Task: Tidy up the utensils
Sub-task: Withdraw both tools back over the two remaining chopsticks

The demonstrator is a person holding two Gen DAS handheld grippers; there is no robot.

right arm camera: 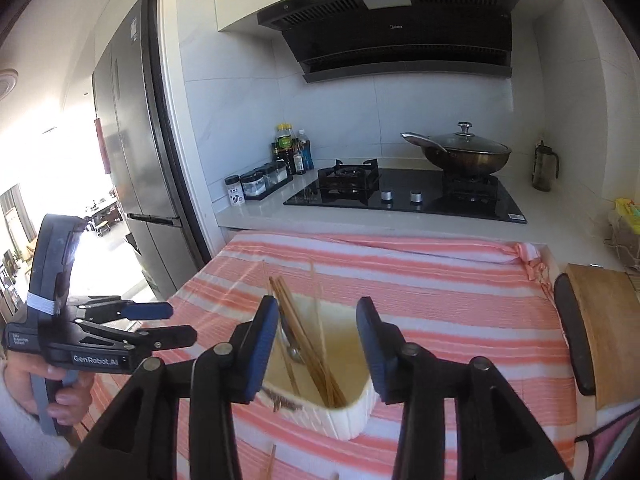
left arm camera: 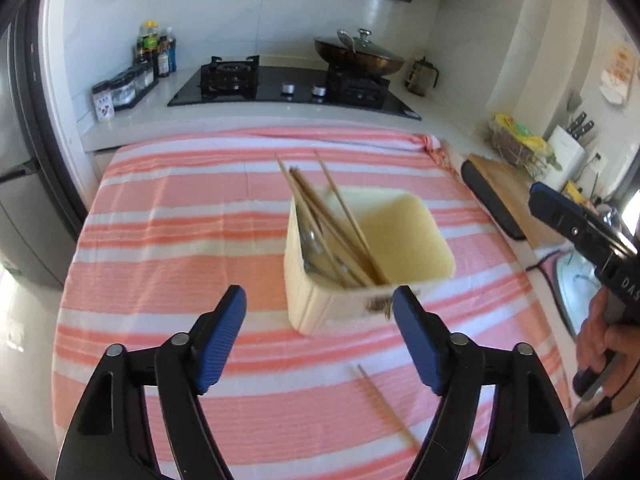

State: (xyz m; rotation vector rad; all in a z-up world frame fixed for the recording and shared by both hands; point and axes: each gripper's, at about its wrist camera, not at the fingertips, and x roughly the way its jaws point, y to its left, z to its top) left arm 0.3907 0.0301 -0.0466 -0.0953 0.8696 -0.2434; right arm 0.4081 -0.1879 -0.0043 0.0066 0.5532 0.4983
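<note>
A cream utensil box (left arm camera: 400, 240) stands on the pink striped cloth (left arm camera: 180, 240). Several wooden chopsticks (left arm camera: 328, 216) and metal spoons (left arm camera: 316, 248) lean in its left half. One loose chopstick (left arm camera: 384, 404) lies on the cloth in front of the box. My left gripper (left arm camera: 320, 308) hovers open just before the box's near corner, with nothing between its blue pads. In the right wrist view my right gripper (right arm camera: 318, 320) is open above the box (right arm camera: 352, 412) and its chopsticks (right arm camera: 304, 344), gripping nothing. The left gripper (right arm camera: 180, 324) shows at the left, open.
A black gas hob (left arm camera: 288, 84) with a lidded wok (left arm camera: 360, 56) lies behind the cloth. Bottles and jars (left arm camera: 132, 80) stand at the back left. A wooden cutting board (left arm camera: 508, 200) and a knife block (left arm camera: 568, 152) are at the right. A fridge (right arm camera: 132, 140) rises at the left.
</note>
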